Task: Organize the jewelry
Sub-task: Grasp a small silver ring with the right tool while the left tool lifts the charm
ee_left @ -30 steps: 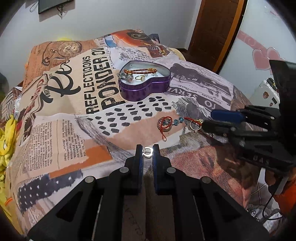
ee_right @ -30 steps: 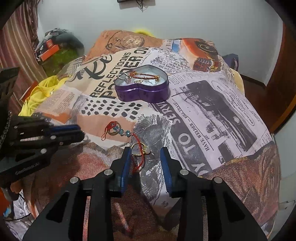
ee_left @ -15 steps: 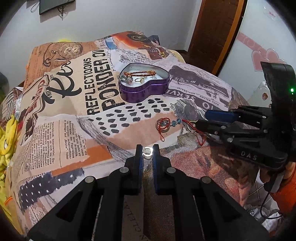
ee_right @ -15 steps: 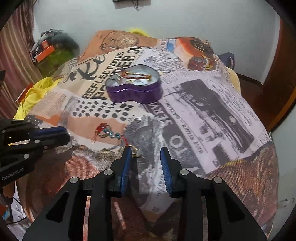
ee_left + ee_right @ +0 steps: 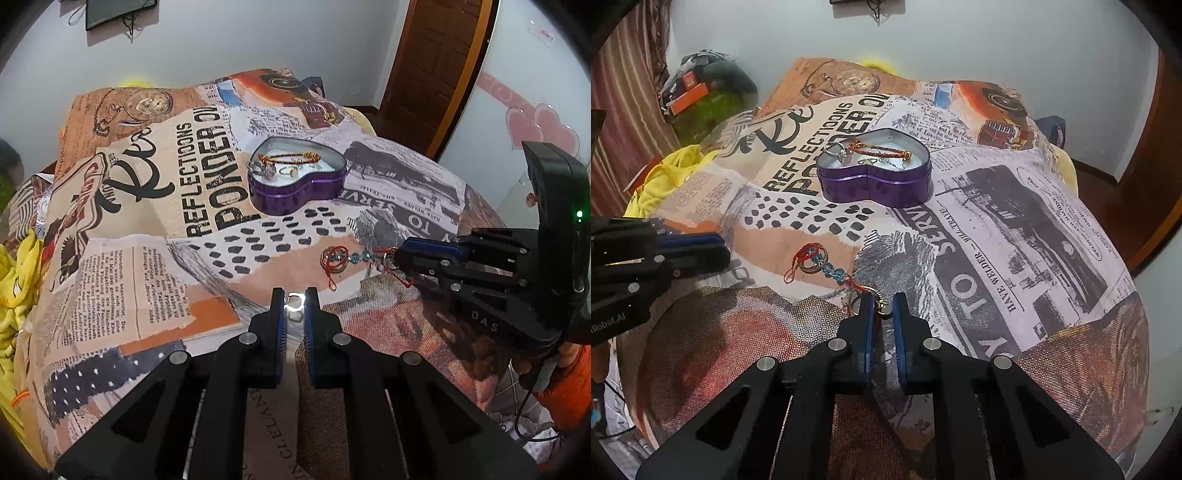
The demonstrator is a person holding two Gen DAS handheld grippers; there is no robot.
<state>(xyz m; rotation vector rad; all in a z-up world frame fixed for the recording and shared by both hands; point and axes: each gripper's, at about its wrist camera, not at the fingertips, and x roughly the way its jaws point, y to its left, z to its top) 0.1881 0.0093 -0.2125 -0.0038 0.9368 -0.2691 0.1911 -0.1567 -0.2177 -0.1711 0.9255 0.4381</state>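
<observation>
The left gripper (image 5: 294,295) is pinching a small silver ring (image 5: 294,300) between nearly closed jaws, just above the bed (image 5: 155,258). The right gripper (image 5: 882,308) is clamping the gold ring end of the red bracelet (image 5: 827,269), whose rest is lying on the bed. Both pieces seem bound for the heart tin (image 5: 875,184); next is likely lifting each clear and carrying it well forward.

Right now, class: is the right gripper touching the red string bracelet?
Touching. The right wrist view shows the right gripper closed on the bracelet's gold ring end.
</observation>
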